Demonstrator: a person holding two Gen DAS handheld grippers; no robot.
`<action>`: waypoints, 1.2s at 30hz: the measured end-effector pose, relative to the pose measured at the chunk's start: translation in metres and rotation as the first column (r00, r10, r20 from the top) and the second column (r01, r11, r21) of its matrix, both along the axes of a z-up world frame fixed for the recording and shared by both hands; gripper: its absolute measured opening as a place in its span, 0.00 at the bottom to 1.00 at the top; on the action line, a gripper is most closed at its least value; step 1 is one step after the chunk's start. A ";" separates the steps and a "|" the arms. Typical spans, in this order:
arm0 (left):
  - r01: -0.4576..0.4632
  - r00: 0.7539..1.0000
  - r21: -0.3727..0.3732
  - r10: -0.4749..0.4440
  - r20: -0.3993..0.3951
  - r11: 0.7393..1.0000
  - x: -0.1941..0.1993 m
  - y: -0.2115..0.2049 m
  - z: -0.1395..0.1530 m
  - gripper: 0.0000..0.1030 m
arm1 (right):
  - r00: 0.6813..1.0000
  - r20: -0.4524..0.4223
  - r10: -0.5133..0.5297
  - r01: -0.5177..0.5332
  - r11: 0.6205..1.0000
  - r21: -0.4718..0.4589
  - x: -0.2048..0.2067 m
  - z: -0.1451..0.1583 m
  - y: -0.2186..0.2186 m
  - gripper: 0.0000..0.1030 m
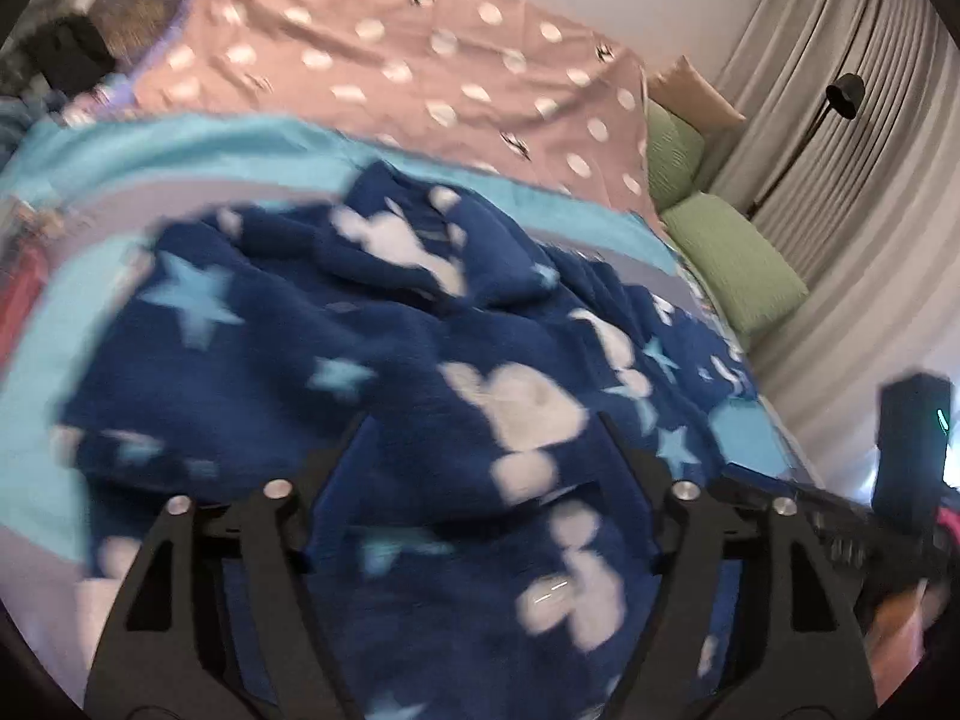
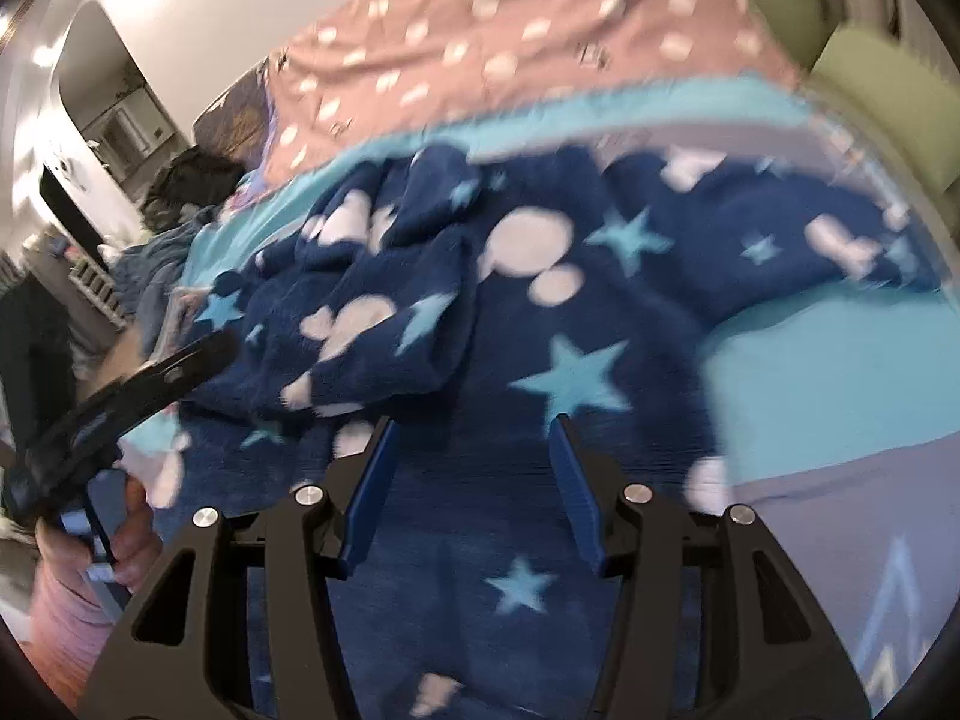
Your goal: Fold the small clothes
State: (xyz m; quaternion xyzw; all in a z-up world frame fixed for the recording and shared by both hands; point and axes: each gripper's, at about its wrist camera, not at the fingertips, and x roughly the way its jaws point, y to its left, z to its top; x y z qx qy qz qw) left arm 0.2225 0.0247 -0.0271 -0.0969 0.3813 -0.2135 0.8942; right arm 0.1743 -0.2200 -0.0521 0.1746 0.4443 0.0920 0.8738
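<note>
Fleece, dark blue with pale stars and white blotches, filled the middle of both views: a small garment (image 1: 372,330) lay rumpled on the bed (image 1: 180,144), over a turquoise and lilac cover. Motion blur softened everything, so its sleeves, hem and folds could not be told apart, and its near edge ran out of sight beneath the cameras. Farther off, a pink spotted cover (image 1: 384,60) stretched to the wall, with green pillows (image 1: 732,264) at the far right.

From the left wrist, the left gripper (image 1: 480,438) hung over the garment with its jaws well apart; their tips melted into the dark cloth, and nothing was gripped. The right gripper (image 2: 474,438) stood with blue-padded jaws partly apart above the fleece, the cloth beyond and below them, not pinched. At the right view's left edge the other tool was cut off, a hand (image 2: 129,534) in a pink sleeve holding it.
</note>
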 end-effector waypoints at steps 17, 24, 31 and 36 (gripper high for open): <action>-0.271 0.954 0.568 0.294 0.054 0.777 0.017 0.122 -0.044 0.88 | 0.978 -0.210 0.017 0.041 0.962 0.269 0.096 -0.037 0.021 0.61; -0.324 0.938 0.592 0.331 0.102 0.738 0.022 0.115 -0.044 0.89 | 0.998 0.060 -0.033 0.029 0.997 0.073 0.080 0.032 0.027 0.10; -0.271 0.961 0.626 0.240 0.136 0.731 0.007 0.091 -0.050 0.91 | 0.987 0.120 -0.108 0.124 0.982 -0.140 0.063 0.033 -0.016 0.12; -0.272 0.960 0.601 0.252 0.121 0.752 0.004 0.098 -0.047 0.91 | 0.988 -0.046 -0.147 0.137 0.976 -0.167 0.063 -0.022 -0.034 0.30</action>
